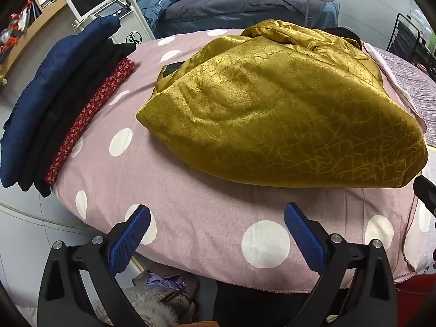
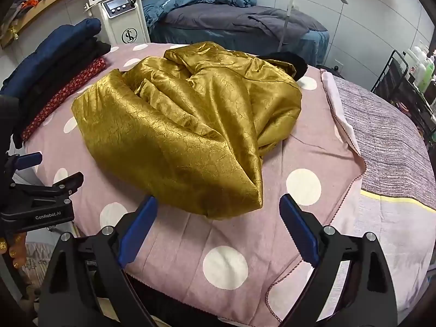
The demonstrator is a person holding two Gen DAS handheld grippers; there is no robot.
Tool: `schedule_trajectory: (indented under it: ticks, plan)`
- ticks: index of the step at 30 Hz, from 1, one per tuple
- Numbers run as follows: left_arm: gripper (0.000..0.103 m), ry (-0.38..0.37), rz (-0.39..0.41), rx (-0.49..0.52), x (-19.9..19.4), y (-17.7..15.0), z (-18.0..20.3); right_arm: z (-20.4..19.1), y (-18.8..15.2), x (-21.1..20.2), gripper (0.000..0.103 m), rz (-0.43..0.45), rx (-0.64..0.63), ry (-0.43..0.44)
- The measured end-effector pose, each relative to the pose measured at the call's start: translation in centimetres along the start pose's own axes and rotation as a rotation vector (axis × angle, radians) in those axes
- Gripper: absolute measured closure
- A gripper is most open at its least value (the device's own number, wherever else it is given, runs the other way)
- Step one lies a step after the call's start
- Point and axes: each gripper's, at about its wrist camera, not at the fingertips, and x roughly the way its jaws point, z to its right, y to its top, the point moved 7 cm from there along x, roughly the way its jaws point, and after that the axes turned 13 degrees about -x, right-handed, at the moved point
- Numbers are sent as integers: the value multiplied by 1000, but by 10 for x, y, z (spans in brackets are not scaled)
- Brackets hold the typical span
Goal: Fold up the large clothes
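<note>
Gold garment (image 2: 188, 136) | crumpled on dotted sheet (image 2: 226, 245) | beside folded stack (image 1: 62, 95)

A pink polka-dot sheet (image 2: 231, 234) covers the bed. Dead centre, a crumpled gold garment (image 2: 185, 125) lies loose. Over at nine o'clock, a folded stack (image 2: 51, 81) lines the edge: navy, black, red floral.
</note>
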Motion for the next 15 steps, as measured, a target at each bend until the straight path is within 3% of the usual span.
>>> schedule_trajectory:
  ticks: [15]
  plan:
    - [6, 6, -8, 5, 4, -3, -2, -1, -4, 3, 13, -16, 3, -1]
